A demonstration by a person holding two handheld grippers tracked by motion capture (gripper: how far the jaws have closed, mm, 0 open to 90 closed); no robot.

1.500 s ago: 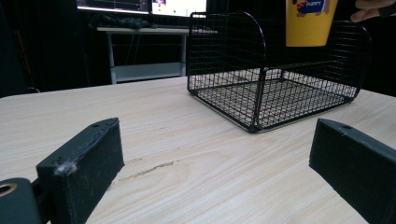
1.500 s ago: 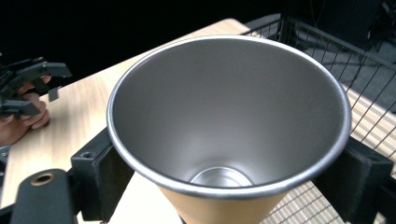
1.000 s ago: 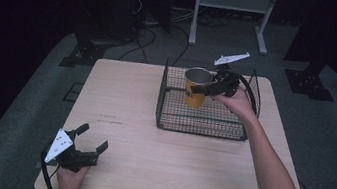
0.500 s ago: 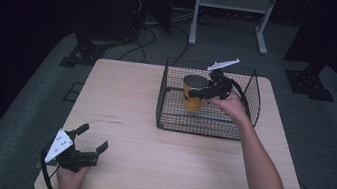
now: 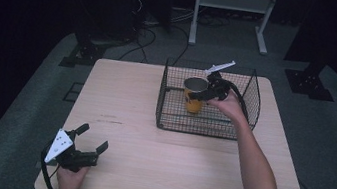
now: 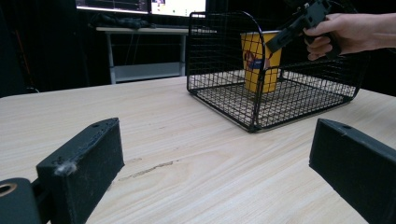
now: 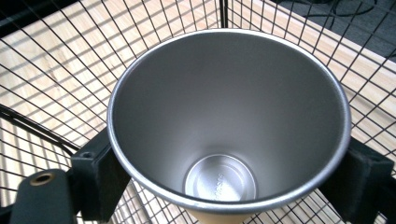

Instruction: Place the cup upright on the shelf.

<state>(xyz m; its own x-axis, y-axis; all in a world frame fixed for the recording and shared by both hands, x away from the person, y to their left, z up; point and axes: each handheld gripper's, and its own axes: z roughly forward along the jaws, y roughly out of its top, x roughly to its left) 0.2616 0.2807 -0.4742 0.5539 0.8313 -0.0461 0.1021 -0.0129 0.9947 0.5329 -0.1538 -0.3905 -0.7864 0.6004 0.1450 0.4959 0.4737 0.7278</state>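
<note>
Seen in the high view: yellow cup [image 5: 194, 96] standing upright inside the wire basket [image 5: 252, 94], toward the 10 o'clock part of the basket floor. Right gripper [image 5: 205, 93] clamped on the cup near its rim, one black jaw on each side, as shown clearly in the right gripper view, where the steel rim [image 7: 224, 116] sits between both jaws. Base of the cup appearing to rest on the basket mesh in the left gripper view [image 6: 261, 60], though contact hard to confirm through the wires.

Judged from this: placing of the cup in the basket nearly finished. Left to do, probably: opening of the jaws and drawing the gripper up and out past the basket wall. Not released yet.

Long axis of the cup: vertical, mouth pointing straight up, narrow base down. Inside bare metal, empty. Printed logo on the yellow side facing roughly 7 o'clock on the table, toward the left gripper.

Left gripper [image 5: 91, 142] lying low over the table [image 5: 145, 172] at about 7 o'clock, well apart from the basket, jaws spread wide, nothing between them, pointed roughly toward 2 o'clock.
</note>
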